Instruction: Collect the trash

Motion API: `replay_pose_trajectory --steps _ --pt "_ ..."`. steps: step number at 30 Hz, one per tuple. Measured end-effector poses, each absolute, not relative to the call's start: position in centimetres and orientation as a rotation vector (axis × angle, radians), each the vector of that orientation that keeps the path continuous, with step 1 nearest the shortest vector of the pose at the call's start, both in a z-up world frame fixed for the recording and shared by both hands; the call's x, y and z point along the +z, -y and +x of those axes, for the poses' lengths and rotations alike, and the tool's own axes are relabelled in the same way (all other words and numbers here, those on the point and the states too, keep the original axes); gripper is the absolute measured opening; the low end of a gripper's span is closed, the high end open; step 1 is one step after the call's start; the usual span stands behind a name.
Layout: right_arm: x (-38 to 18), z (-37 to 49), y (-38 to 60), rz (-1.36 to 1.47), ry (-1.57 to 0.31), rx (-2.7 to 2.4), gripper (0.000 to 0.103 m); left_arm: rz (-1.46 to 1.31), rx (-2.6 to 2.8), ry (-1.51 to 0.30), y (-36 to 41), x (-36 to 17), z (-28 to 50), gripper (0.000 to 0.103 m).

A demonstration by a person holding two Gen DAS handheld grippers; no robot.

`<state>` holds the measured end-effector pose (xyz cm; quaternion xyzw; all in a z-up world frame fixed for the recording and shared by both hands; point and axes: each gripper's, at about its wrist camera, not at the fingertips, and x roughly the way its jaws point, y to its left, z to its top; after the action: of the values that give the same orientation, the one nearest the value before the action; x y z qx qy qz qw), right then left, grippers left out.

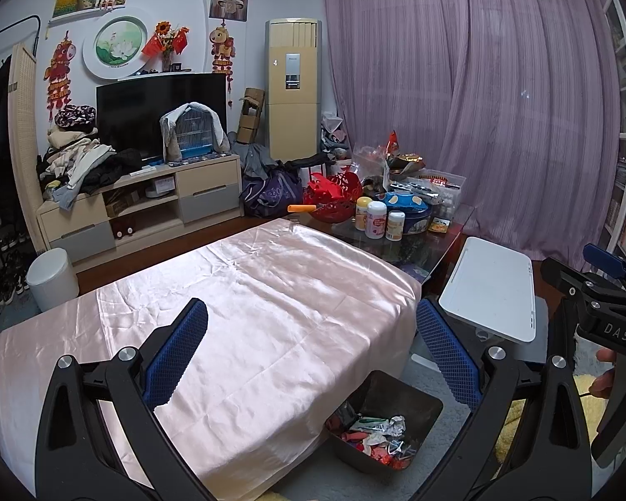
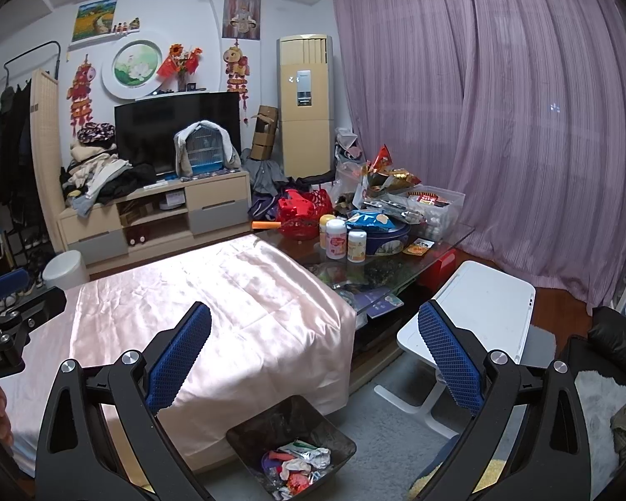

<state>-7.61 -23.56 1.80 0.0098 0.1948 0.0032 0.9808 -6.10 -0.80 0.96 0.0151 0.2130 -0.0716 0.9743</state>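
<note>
Hovering side by side above the cloth-covered bench [image 1: 246, 313], both claws hang empty with their blue pads spread wide. The left claw [image 1: 313, 350] grips nothing, and the right claw [image 2: 315, 355] is just as open; held so, either is ready to close on a piece without a first opening move.

The pink satin cloth below and ahead of the claws shows no scrap on it in either view, so the bench top seems already cleared. The trash [image 2: 298, 465] lies in the dark bin [image 2: 246, 430], which stands on the grey rug close against the bench's near corner, below the right claw and slightly to its left. From the left claw, the same bin [image 1: 421, 401] sits low and to the right. I judge it was put there so that pieces lifted off the cloth need only a short drop over the edge. Crumpled foil, red wrappers and white paper fill its floor.

Beyond the claws, further along, a glass bench [image 2: 438, 246] carries bottles, a blue tin and packets; whether any of that counts as trash I cannot tell. A white folding stand [image 2: 480, 313] is off to the right of the right claw.

Both claws being raised, level and empty suggests the collecting is finished or nearly so.
</note>
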Motion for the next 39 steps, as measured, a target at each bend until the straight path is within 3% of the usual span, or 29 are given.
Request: replay_pose_trajectory --steps 39 --pt "1.4 -7.5 23.6 0.024 -0.393 0.008 0.100 0.031 -0.113 -0.451 0.1 1.6 -5.9 0.095"
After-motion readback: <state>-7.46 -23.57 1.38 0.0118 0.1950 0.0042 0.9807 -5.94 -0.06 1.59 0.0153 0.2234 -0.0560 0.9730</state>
